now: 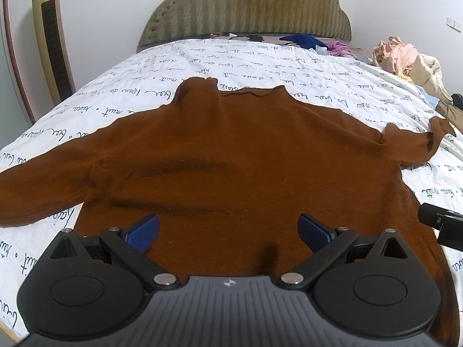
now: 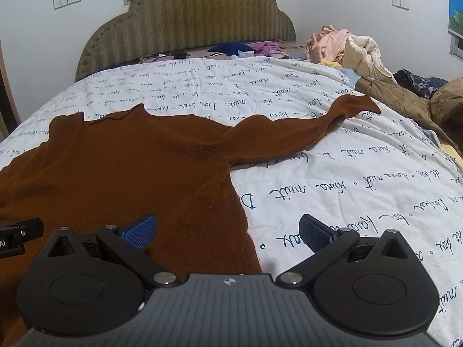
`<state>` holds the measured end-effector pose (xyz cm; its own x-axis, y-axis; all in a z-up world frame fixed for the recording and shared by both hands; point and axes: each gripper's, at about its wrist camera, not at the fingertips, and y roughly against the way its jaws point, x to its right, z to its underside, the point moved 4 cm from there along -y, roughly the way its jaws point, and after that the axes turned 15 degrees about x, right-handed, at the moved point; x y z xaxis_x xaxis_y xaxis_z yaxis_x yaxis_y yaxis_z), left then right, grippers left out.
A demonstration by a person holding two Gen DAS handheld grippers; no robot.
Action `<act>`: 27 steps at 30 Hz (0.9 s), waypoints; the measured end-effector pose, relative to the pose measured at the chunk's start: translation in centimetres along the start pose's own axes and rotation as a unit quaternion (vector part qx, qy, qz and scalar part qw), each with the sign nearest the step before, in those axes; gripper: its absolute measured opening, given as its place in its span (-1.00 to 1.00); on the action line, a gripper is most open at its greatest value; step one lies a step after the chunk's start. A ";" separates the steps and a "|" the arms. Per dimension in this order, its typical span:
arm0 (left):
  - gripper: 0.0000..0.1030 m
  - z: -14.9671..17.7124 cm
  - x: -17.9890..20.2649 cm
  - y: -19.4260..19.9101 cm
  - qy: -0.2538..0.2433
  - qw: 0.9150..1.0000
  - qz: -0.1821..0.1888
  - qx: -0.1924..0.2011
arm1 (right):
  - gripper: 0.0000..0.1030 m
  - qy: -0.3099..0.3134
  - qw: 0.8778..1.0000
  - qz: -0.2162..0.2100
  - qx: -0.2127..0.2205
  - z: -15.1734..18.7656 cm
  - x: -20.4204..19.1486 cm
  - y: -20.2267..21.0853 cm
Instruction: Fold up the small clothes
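Observation:
A small brown knitted sweater lies flat on the bed, collar toward the headboard and both sleeves spread out sideways. My left gripper is open and empty, hovering over the sweater's lower body. My right gripper is open and empty over the sweater's lower right side edge, its left finger above the fabric and its right finger above the quilt. The right sleeve stretches out toward the right. The right gripper's tip shows at the right edge of the left wrist view.
The bed has a white quilt with black script and a green padded headboard. A pile of clothes and a brown jacket lie at the right. Blue and pink garments lie near the headboard. A gold tower fan stands at the left.

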<state>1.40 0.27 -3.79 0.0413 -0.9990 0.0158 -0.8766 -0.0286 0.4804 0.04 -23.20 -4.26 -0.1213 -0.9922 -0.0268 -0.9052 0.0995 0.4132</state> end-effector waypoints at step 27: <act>0.99 0.1 0.2 -0.5 -0.011 1.000 -0.007 -0.008 | 0.99 0.006 1.000 0.003 -0.004 -0.1 1.3 -0.6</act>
<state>1.83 0.06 -4.12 0.0432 -0.9990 -0.0099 -0.8681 -0.0425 0.4946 0.45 -24.57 -4.47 -0.1228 -0.9923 -0.0134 -0.9012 0.1059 0.4203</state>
